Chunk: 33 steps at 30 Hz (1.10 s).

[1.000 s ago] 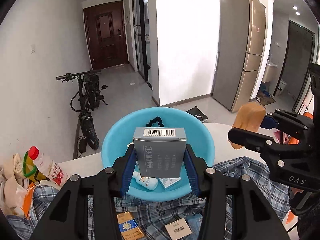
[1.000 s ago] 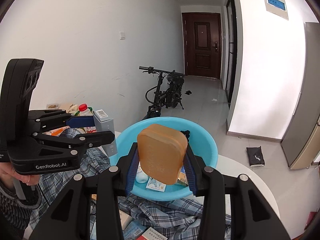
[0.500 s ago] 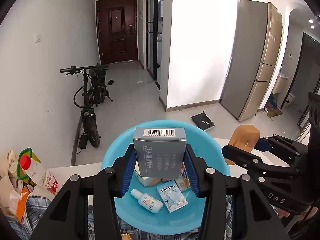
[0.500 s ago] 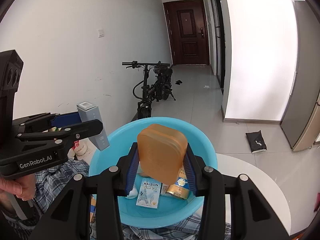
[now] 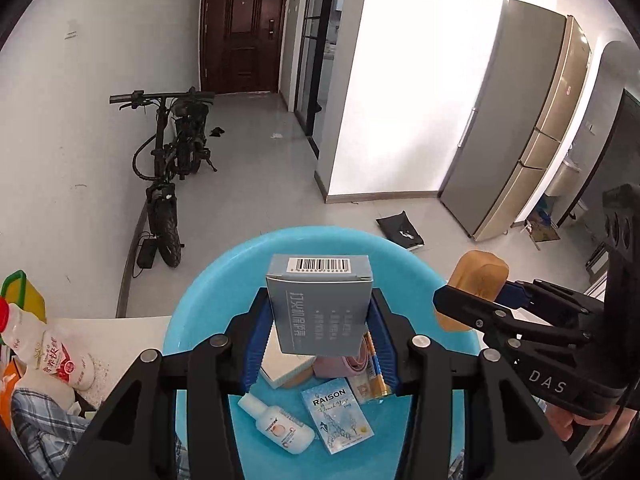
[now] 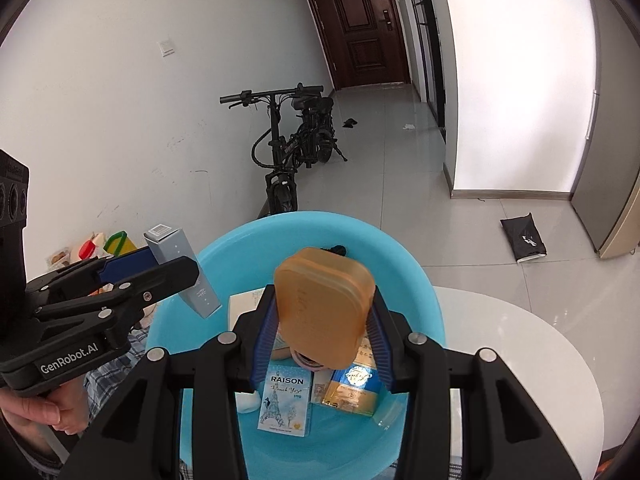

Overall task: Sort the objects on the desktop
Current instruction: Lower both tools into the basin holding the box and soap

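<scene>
Basin (image 5: 192,320): my side floor bare; far side blocked by RAISON pack (image 5: 338,414), bottle (image 5: 276,424), gold pack (image 6: 352,388).

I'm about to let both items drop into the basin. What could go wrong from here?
1. The grey box in the left claw hangs above the white bottle and RAISON pack, so it may land tilted on them.
2. The orange case in the right claw is close to that box; dropped together, they might collide or bounce over the blue basin rim.
</scene>
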Each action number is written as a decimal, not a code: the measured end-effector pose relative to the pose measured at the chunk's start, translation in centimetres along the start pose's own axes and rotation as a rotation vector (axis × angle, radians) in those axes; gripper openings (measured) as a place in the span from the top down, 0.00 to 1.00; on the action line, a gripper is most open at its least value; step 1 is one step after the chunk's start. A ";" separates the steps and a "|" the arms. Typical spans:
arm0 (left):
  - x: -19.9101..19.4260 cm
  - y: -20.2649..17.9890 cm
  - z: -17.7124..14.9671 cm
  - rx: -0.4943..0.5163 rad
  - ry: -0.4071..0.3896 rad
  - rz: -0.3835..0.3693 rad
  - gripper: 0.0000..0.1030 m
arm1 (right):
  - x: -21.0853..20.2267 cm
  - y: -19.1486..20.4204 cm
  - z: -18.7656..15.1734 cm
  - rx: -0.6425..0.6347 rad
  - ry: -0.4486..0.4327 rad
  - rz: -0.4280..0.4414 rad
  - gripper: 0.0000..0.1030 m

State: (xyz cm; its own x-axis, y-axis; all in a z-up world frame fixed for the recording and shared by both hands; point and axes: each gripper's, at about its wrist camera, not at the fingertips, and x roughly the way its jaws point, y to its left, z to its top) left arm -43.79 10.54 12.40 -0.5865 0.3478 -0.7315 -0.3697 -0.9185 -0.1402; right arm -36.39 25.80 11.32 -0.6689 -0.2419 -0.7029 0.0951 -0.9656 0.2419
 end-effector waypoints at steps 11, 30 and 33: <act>4.7 2.3 -0.2 -0.052 0.044 -0.004 0.52 | 4.3 -0.8 1.3 0.035 0.037 0.000 0.60; 9.4 5.4 2.6 -0.076 0.106 0.026 0.52 | 7.5 -1.0 2.2 0.029 0.068 -0.056 0.60; 10.9 5.6 2.4 -0.066 0.133 0.044 0.52 | 7.9 -1.3 2.2 0.021 0.083 -0.063 0.60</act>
State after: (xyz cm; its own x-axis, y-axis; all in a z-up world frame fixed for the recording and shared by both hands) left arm -54.00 9.68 5.29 -0.4990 0.2833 -0.8190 -0.2949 -0.9442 -0.1469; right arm -43.41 25.30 6.86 -0.6094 -0.1891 -0.7700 0.0390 -0.9771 0.2090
